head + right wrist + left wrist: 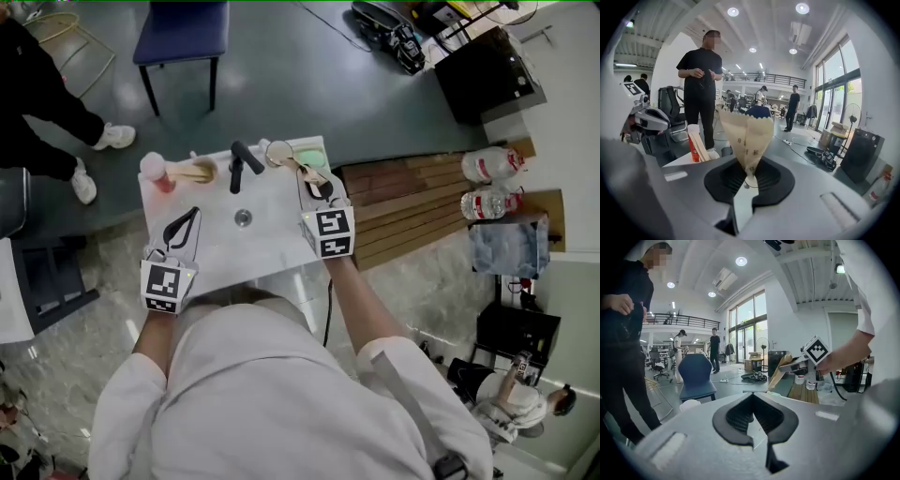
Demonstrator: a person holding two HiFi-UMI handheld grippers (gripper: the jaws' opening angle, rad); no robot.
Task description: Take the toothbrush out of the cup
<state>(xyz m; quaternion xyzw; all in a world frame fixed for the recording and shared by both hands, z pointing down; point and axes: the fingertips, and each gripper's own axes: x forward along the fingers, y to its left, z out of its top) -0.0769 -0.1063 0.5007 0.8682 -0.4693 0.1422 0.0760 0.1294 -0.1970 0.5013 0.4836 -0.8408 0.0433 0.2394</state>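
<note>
My right gripper (317,185) is shut on a beige paper-wrapped toothbrush (298,167) and holds it in the air over the back right of the white sink top (272,239). In the right gripper view the wrapper (747,136) fans up out of the jaws (749,180). The wrapper's far end points toward a round clear cup (277,151) at the back edge. My left gripper (185,225) hangs over the sink's front left, shut and empty; its pads (740,420) meet with nothing between them. In that view the right gripper (794,365) shows with the wrapper.
A black faucet (242,164) stands at the back middle, above the drain (243,217). A red tube with a white cap (157,173) and beige sticks (194,172) lie at the back left. A person (37,103) stands left; a blue chair (183,33) behind.
</note>
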